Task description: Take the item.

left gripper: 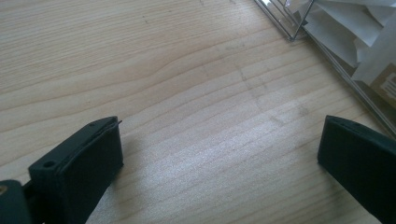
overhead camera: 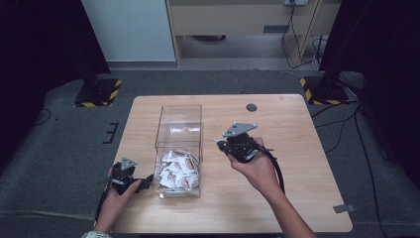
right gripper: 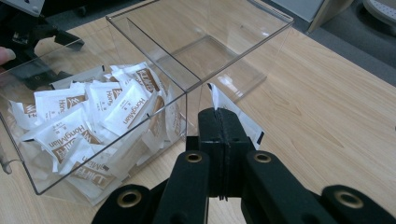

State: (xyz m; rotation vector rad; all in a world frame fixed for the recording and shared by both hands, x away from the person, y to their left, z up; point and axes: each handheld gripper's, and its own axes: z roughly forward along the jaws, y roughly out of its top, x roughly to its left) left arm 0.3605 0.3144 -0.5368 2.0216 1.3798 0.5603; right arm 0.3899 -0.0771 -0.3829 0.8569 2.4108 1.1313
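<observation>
Sachets (right gripper: 70, 121) fill the near compartment of the clear box (overhead camera: 179, 115), which stands left of the table's (overhead camera: 297, 198) middle. Right gripper (right gripper: 218, 122) pinches one white sachet (right gripper: 236, 116) just beside the box's right wall. Left gripper (left gripper: 219, 149) gapes empty by the near-left edge.

One clear two-compartment box (overhead camera: 178, 134) is counted, one heap of white sachets (overhead camera: 177, 171) too numerous to count beside the left fingers, and one sachet (right gripper: 233, 114) pinched between the right fingers.
</observation>
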